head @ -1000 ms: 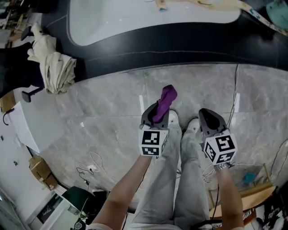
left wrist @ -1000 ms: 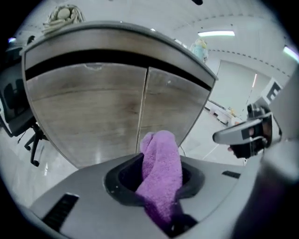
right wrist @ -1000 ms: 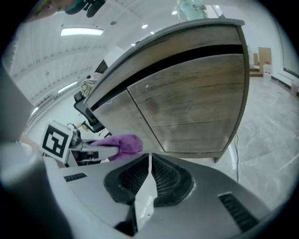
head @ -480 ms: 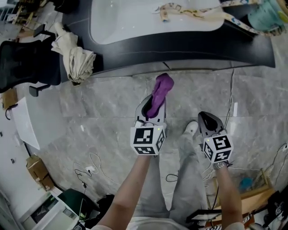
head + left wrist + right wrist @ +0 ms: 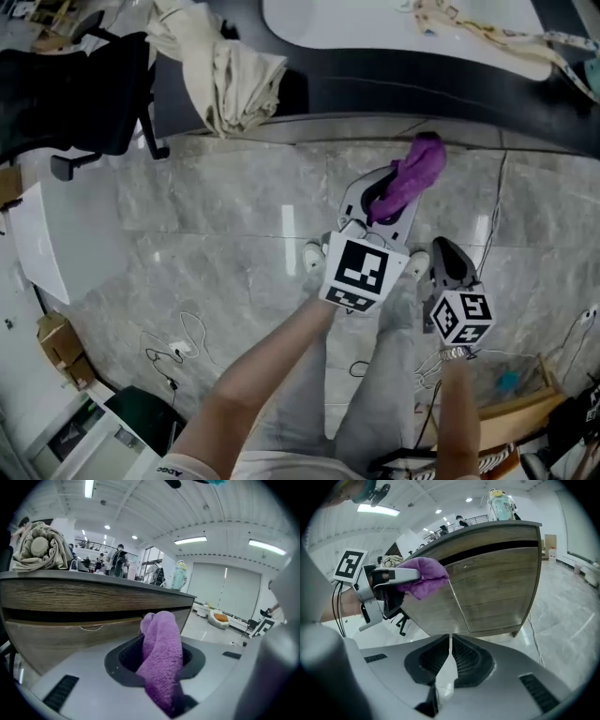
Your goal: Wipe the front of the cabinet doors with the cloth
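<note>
The purple cloth (image 5: 161, 658) looks soft, light and floppy (best gripped bunched). The left gripper (image 5: 392, 187) is clamped on its middle, and the right gripper (image 5: 450, 255) is closed on nothing. Compared with half a second ago, the cloth is nearer the counter's (image 5: 422, 84) front edge, close to the cabinet doors (image 5: 497, 588).

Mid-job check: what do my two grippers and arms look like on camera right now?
Left tongs and right tongs are grey moulded shells, tapering to the tip, with dark textured inner pads. Behind each sits a white cube printed with black square markers: left cube, right cube. Both forearms are bare, with no sleeve reaching them. Light grey trousers show below.
</note>
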The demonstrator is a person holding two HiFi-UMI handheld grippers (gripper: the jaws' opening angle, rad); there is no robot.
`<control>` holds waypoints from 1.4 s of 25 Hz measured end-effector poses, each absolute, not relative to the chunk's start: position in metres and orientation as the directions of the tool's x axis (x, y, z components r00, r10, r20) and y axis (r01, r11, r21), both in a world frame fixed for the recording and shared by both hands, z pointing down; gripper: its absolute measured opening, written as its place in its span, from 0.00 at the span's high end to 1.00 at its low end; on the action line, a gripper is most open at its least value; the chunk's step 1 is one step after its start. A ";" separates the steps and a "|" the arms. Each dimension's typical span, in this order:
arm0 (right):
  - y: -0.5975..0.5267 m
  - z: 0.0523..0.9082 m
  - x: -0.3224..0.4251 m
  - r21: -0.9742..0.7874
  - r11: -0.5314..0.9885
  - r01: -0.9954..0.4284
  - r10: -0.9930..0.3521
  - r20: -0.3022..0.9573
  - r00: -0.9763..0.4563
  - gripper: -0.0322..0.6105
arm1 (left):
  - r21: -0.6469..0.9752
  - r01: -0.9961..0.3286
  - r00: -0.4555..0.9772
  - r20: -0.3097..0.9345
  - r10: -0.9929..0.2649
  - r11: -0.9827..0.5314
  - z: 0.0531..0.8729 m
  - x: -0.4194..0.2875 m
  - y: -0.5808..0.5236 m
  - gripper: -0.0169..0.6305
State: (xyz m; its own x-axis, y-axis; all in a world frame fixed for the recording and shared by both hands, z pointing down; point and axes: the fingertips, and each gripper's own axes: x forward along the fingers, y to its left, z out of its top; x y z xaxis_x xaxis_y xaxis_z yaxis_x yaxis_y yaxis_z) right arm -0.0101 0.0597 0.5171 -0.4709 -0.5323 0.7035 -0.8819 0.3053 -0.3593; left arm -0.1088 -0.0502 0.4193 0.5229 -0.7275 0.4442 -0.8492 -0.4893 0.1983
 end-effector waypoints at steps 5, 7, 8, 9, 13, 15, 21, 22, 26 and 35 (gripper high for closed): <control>0.062 0.504 -0.077 -0.421 0.363 -0.831 -0.523 0.646 -0.555 0.89 | 0.177 -0.845 0.526 0.445 -0.724 -0.505 0.420 -0.132 -0.055 0.80; 0.060 0.503 -0.086 -0.436 0.398 -0.807 -0.498 0.636 -0.590 0.89 | 0.195 -0.863 0.502 0.443 -0.743 -0.467 0.424 -0.136 -0.062 0.80; 0.059 0.504 -0.087 -0.440 0.412 -0.798 -0.486 0.635 -0.600 0.89 | 0.204 -0.868 0.494 0.438 -0.751 -0.452 0.426 -0.135 -0.065 0.80; 0.058 0.504 -0.086 -0.439 0.428 -0.790 -0.474 0.635 -0.609 0.89 | 0.213 -0.872 0.489 0.430 -0.759 -0.440 0.428 -0.133 -0.068 0.80; 0.060 0.502 -0.077 -0.426 0.519 -0.741 -0.412 0.635 -0.653 0.89 | 0.222 -0.901 0.434 0.426 -0.794 -0.373 0.432 -0.126 -0.072 0.80; 0.059 0.503 -0.064 -0.419 0.529 -0.738 -0.400 0.644 -0.652 0.89 | 0.217 -0.914 0.404 0.442 -0.801 -0.342 0.434 -0.122 -0.073 0.80; 0.048 0.512 -0.026 -0.407 0.425 -0.808 -0.462 0.670 -0.581 0.89 | 0.221 -0.926 0.375 0.459 -0.805 -0.305 0.444 -0.132 -0.083 0.80; 0.047 0.515 -0.024 -0.404 0.408 -0.818 -0.474 0.672 -0.569 0.89 | 0.222 -0.929 0.367 0.456 -0.811 -0.296 0.447 -0.141 -0.085 0.80; 0.044 0.529 -0.027 -0.401 0.330 -0.855 -0.513 0.684 -0.519 0.89 | 0.213 -0.942 0.331 0.451 -0.829 -0.260 0.453 -0.184 -0.093 0.80; 0.066 0.528 -0.151 -0.417 0.388 -0.822 -0.473 0.675 -0.566 0.89 | 0.168 -0.972 0.227 0.482 -0.846 -0.165 0.457 -0.341 -0.062 0.80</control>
State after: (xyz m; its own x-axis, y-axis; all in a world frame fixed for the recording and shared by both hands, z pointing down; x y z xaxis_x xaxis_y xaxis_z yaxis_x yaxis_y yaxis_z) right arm -0.1508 0.0655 0.5276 -0.5658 -0.4732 0.6753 -0.8220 0.3877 -0.4171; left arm -0.3408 -0.0617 0.4571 0.2267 -0.8461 0.4824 -0.9720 -0.1649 0.1676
